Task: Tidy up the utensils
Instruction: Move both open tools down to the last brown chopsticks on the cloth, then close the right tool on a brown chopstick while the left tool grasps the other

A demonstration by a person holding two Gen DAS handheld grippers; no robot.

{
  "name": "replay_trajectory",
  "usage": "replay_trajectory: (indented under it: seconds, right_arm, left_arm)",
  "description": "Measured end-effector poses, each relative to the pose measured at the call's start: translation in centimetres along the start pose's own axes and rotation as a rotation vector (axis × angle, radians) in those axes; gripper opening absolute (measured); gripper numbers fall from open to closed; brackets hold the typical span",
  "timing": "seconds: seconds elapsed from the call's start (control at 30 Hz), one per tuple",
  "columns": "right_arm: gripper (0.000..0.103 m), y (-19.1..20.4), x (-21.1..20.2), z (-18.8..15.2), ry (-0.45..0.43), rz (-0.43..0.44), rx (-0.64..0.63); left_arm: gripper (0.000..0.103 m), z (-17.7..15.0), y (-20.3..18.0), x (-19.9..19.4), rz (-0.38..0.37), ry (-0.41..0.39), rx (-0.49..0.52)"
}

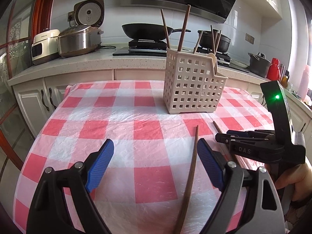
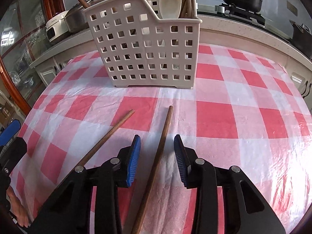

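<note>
A beige perforated utensil holder stands on the checked tablecloth, holding several wooden chopsticks and a white spoon. Two loose wooden chopsticks lie on the cloth in front of it. One chopstick lies between the wide-open jaws of my left gripper, close to its right finger and untouched. The other chopstick lies between the jaws of my right gripper with a gap on each side. The right gripper reaches in from the right in the left wrist view.
The table is covered with a red-and-white plastic cloth. Behind it runs a kitchen counter with rice cookers, a wok and pots on a stove. A hand grips the right tool. A cabinet door stands at the left.
</note>
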State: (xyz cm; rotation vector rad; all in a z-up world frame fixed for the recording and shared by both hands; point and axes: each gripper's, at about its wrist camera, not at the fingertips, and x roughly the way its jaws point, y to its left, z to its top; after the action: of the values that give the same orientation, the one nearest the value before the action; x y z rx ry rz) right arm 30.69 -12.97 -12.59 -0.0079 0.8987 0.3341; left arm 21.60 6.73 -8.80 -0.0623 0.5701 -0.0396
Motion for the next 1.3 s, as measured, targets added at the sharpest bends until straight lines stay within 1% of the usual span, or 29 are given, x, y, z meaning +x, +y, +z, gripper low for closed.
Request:
replay_trajectory:
  seconds: [0.03, 0.1, 0.17, 0.27, 0.4, 0.53, 0.73, 0.87, 0.97, 1.0, 1.03, 1.1, 1.2, 1.3]
  right_arm:
    - [0.029, 0.0, 0.0, 0.0, 0.001, -0.01, -0.002]
    - [0.019, 0.2, 0.0, -0.1, 0.006, -0.053, -0.025]
    - [0.016, 0.5, 0.0, -0.2, 0.007, -0.079, -0.053]
    - [0.009, 0.3, -0.2, -0.4, 0.007, -0.083, -0.05]
    - [0.007, -0.5, -0.6, -0.8, 0.004, -0.064, -0.028]
    - [0.006, -1.9, -1.3, -1.4, -0.005, -0.03, 0.022]
    - [0.006, -3.2, -2.5, -2.0, -0.037, -0.033, 0.036]
    - [0.006, -3.9, -3.5, -2.3, -0.054, -0.017, 0.043]
    - [0.006, -4.1, -4.2, -2.4, -0.068, 0.0, 0.044]
    - [0.006, -4.2, -4.4, -2.4, -0.071, 0.006, 0.042]
    - [0.006, -4.2, -4.7, -2.5, -0.076, 0.014, 0.04]
    - [0.006, -4.3, -4.9, -2.5, -0.081, 0.021, 0.038]
    - [0.006, -4.6, -4.9, -2.6, -0.084, 0.037, 0.046]
    - [0.006, -4.9, -4.9, -2.7, -0.083, 0.047, 0.056]
  left_arm:
    - [0.084, 0.0, 0.0, 0.1, 0.0, 0.004, 0.001]
    - [0.084, -0.1, -0.2, 0.3, 0.002, 0.012, 0.004]
    - [0.084, -0.1, -0.4, 0.4, 0.004, 0.019, 0.012]
    - [0.084, -0.1, -0.8, 0.6, 0.016, 0.029, 0.031]
    - [0.084, 0.1, -1.3, 1.1, 0.016, 0.051, 0.05]
    - [0.084, 0.1, -2.2, 1.7, 0.005, 0.076, 0.064]
    - [0.084, 0.1, -3.9, 3.0, -0.004, 0.099, 0.083]
    - [0.084, 0.4, -5.6, 4.3, 0.018, 0.134, 0.107]
    - [0.083, 0.6, -6.8, 5.5, 0.04, 0.157, 0.144]
    - [0.075, 0.7, -7.1, 6.0, 0.047, 0.168, 0.158]
    - [0.065, 0.6, -7.5, 6.7, 0.048, 0.189, 0.172]
    - [0.057, 0.6, -7.7, 7.8, 0.049, 0.226, 0.182]
    - [0.05, 0.5, -8.0, 9.2, 0.054, 0.265, 0.197]
    - [0.047, 0.5, -8.1, 9.9, 0.052, 0.289, 0.209]
